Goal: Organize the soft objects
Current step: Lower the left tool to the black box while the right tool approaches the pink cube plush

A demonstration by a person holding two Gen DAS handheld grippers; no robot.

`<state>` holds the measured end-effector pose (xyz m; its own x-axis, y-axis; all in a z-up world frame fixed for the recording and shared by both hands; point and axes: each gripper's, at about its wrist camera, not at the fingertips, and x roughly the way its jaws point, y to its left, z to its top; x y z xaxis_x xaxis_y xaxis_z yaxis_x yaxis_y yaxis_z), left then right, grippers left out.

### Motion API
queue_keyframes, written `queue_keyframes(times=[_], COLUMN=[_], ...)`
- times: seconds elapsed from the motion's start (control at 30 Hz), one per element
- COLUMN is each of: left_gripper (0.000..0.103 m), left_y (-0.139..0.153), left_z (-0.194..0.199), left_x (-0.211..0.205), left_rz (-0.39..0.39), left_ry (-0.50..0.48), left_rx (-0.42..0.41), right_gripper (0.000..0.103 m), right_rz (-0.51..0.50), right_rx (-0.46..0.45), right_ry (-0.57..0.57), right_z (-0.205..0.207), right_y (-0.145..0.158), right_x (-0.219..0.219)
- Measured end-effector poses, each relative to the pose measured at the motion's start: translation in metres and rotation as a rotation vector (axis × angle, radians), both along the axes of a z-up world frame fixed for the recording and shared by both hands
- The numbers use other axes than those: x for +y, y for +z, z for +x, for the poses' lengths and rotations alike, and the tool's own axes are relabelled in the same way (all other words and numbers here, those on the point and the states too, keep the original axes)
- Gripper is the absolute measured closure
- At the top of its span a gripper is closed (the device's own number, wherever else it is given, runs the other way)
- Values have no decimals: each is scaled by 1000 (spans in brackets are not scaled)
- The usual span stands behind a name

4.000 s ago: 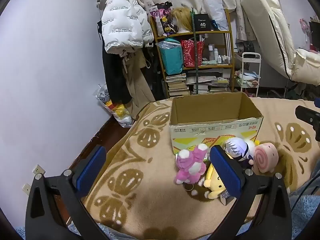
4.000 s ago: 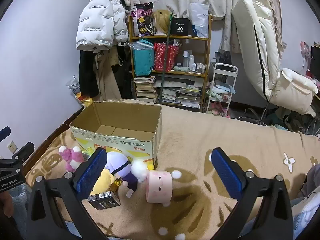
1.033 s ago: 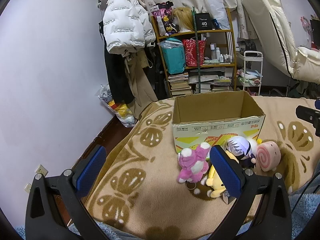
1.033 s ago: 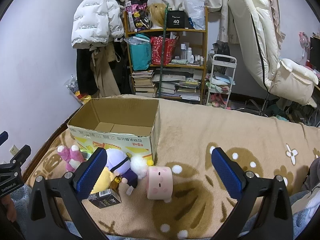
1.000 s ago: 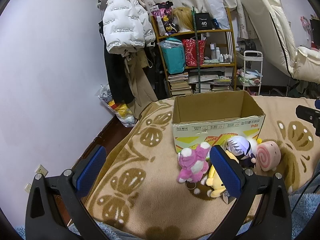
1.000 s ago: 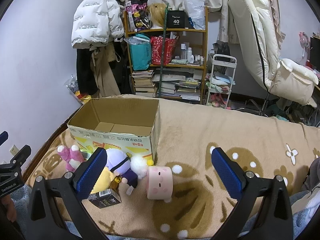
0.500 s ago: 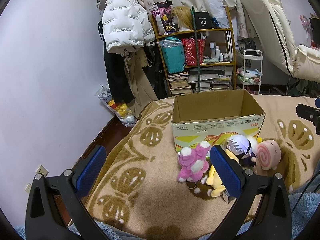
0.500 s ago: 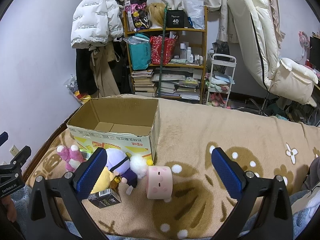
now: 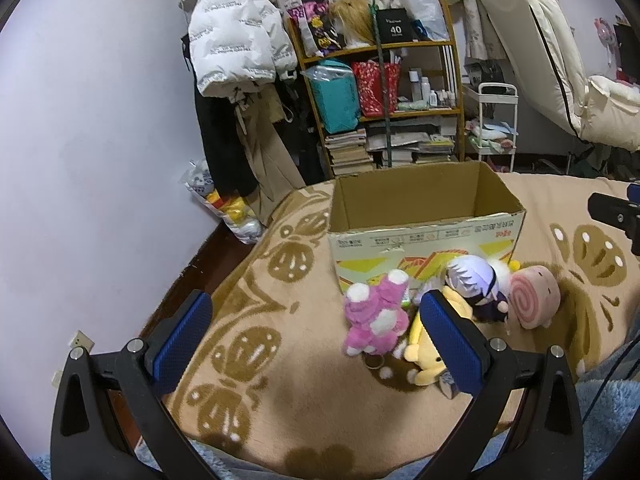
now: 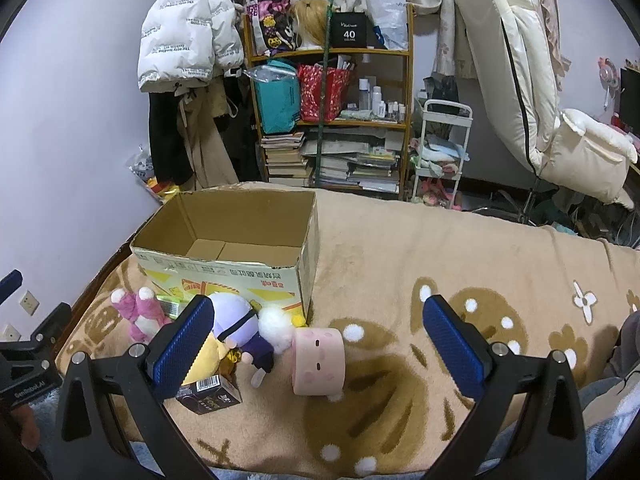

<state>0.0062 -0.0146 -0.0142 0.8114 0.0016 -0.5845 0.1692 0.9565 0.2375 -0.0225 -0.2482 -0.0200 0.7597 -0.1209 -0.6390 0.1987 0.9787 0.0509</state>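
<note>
1. The left gripper [image 9: 316, 334] hangs low over the bed with its ribbed blue pads spread wide and nothing between them.
2. A fuzzy pink plush [image 9: 376, 314] with white paws lies on the blanket just in front of the box, touching a smooth yellow plush [image 9: 424, 356] beside it.
3. A round-headed doll with pale lilac hair [image 9: 474, 280] and a dark body leans against the box front, a white pom-pom at its side.
4. A pink swirl-roll plush [image 9: 534, 296], a stubby cylinder with a spiral end and a small face on its side [image 10: 318, 356], lies on its side just right of the doll.
5. A small glossy black carton [image 10: 210, 394] with a barcode sits beside the yellow plush, nearer the camera.
6. The cardboard box [image 10: 224, 268] stands open-topped on the blanket; its plain brown floor shows with no toys inside, and its front carries yellow and red print.
7. The blanket [image 10: 420, 248] is tan fleece with brown floral shapes and white dots.
8. Behind, a white puffer jacket [image 10: 188, 24] hangs on a pale wall beside a wooden shelf [image 10: 332, 92] crammed with books, bags and bottles; a cream recliner [image 10: 532, 80] stands to the right.
9. The right gripper [image 10: 318, 340] hovers above the roll plush, pads likewise wide apart and holding nothing.
</note>
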Motion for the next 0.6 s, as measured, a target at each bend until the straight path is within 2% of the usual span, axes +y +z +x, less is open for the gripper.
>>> queue_keyframes(times=[0.27,0.43,0.6], left_gripper=[1,1,1], left_y=[-6,-11,-26], left_z=[10,17,25], left_x=[-15,-34,-53], left_rz=[-32,-18,-14], left_ry=[-12,-23,-40], left_rx=[48,53,105], right_gripper=[0,0,0], right_rz=[-8,-13,-20], right_rx=[16,41,78], right_ry=[19,34,30], right_z=[14,28,42], right_y=[5,5,2], right_x=[2,0,-5])
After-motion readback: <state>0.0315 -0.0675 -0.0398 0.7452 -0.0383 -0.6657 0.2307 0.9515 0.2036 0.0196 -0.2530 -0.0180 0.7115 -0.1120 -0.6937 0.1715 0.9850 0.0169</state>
